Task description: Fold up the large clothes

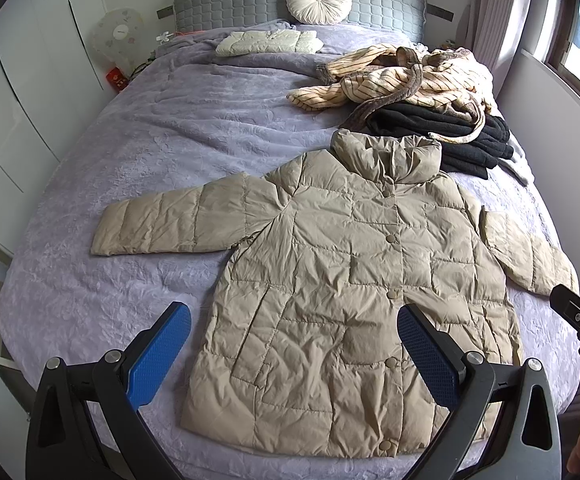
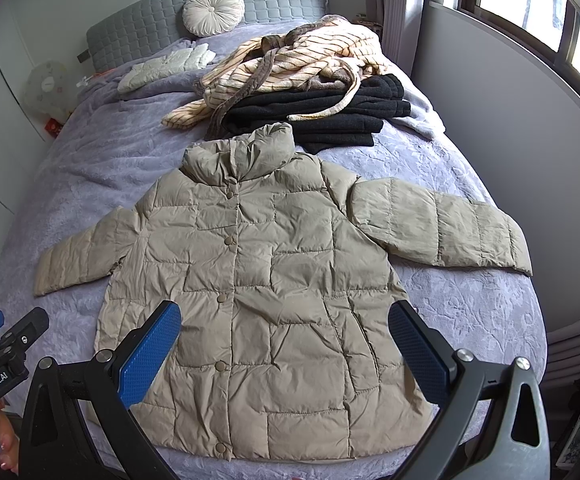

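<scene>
A beige quilted puffer coat (image 1: 330,272) lies flat and buttoned, front up, on the lavender bed (image 1: 162,140), collar toward the headboard and both sleeves spread out. It also shows in the right wrist view (image 2: 274,280). My left gripper (image 1: 294,344) is open and empty, held above the coat's lower left hem. My right gripper (image 2: 284,344) is open and empty, held above the coat's lower part. The right gripper's body shows at the right edge of the left wrist view (image 1: 578,316); the left gripper shows at the left edge of the right wrist view (image 2: 6,340).
Behind the coat lie a striped cream robe (image 1: 402,76) and a folded black garment (image 1: 442,136). A folded white garment (image 1: 266,42) and a round cushion (image 1: 319,0) are near the grey headboard. White wardrobes stand left, a window and curtain right.
</scene>
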Available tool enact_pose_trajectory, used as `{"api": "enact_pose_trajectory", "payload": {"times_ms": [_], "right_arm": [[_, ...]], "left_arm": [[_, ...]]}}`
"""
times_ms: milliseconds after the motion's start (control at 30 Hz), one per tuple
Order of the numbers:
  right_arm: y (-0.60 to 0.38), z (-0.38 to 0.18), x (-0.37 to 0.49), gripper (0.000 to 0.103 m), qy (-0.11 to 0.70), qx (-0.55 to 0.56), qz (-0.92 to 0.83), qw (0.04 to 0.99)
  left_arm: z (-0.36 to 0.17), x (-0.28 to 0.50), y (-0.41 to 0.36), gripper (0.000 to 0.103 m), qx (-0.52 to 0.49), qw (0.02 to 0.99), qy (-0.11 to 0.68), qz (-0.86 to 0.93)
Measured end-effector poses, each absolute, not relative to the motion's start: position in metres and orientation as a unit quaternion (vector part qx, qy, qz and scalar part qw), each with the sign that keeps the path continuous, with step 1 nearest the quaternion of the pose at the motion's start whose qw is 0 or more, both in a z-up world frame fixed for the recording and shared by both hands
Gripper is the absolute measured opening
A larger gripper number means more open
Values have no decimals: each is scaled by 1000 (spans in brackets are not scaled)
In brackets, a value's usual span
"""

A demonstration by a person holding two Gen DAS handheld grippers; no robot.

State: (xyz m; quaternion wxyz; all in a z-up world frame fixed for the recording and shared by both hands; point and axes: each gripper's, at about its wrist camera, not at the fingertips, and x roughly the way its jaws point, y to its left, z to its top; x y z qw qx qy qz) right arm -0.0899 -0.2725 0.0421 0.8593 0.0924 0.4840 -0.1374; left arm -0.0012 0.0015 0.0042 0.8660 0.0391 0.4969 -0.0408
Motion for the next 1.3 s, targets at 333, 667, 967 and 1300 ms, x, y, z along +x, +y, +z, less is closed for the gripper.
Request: {"api": "enact_pose_trajectory", "payload": {"times_ms": [333,667,967,1300], "right_arm": [[-273,42,-90,103,485,92,-137,859],[-273,40,-90,103,485,93,-137,859],[-270,41,-87,103,493,93,-135,854],[-243,-4,-69,103,538,89,-104,832]], "left_arm": [[5,-1,1,103,39,866,497,-41],[4,-1,1,103,39,865,498,-41],[-2,-10,7,103,24,858,512,-36],[-49,11,57,103,-26,833,553,-19]]}}
